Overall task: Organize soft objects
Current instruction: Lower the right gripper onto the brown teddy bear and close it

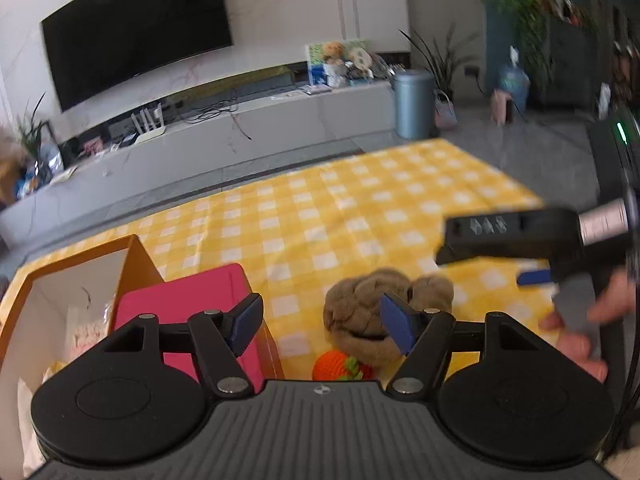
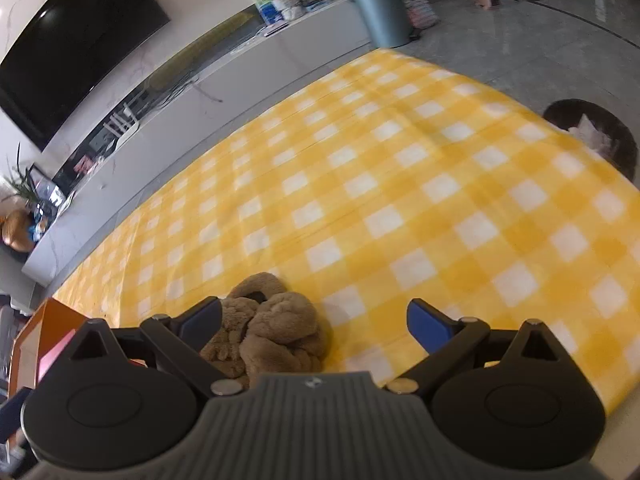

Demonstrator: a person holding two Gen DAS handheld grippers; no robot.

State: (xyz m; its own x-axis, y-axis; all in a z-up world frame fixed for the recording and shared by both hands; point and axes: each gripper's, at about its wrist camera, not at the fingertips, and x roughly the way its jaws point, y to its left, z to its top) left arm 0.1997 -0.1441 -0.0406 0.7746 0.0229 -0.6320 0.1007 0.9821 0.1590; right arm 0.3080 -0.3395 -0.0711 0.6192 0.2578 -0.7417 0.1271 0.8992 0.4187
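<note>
A brown plush toy (image 1: 370,312) lies on the yellow checked cloth (image 1: 340,208), with an orange knitted toy (image 1: 340,366) just in front of it. My left gripper (image 1: 322,326) is open and empty, hovering above and just left of the plush. An orange box (image 1: 134,264) with a pink flap (image 1: 188,308) stands at the left and holds pale soft items. My right gripper (image 2: 314,326) is open and empty; the plush (image 2: 268,332) lies by its left finger. The right gripper also shows in the left wrist view (image 1: 500,256), above the cloth at the right.
A grey TV bench (image 1: 224,132) with a black TV (image 1: 136,28) above it runs behind the cloth. A blue bin (image 1: 414,104) stands on the floor. A dark round bin (image 2: 592,136) sits beyond the cloth's right edge.
</note>
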